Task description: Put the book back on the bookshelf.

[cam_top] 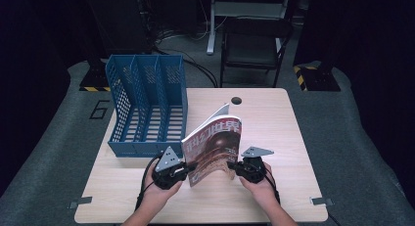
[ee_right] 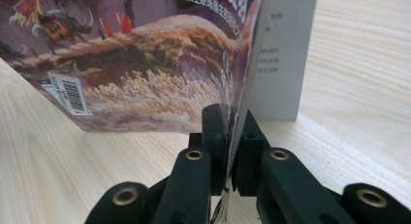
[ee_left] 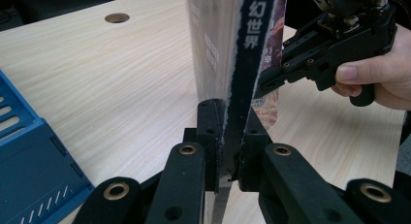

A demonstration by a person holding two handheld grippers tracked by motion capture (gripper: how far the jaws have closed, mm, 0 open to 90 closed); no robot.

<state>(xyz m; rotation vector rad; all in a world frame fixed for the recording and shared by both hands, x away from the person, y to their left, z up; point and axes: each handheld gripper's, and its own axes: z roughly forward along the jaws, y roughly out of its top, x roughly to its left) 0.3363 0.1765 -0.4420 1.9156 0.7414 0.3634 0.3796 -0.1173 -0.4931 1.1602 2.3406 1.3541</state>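
Clamping magazine point(cam_top: 215, 147) upright between left claw point(cam_top: 188, 168) and right claw point(cam_top: 234, 166), risking cover tearing if pulled apart.

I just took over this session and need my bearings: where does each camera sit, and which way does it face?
High view: above the person's side, looking forward and down at the table, blue file rack and magazine; both hands show.
Left gripper view: rides the left tongs, looking along the jaws clamped on the magazine's spine side; the right tongs show beyond.
Right gripper view: rides the right tongs, clamped on the cover edge.
All three share the magazine and table.
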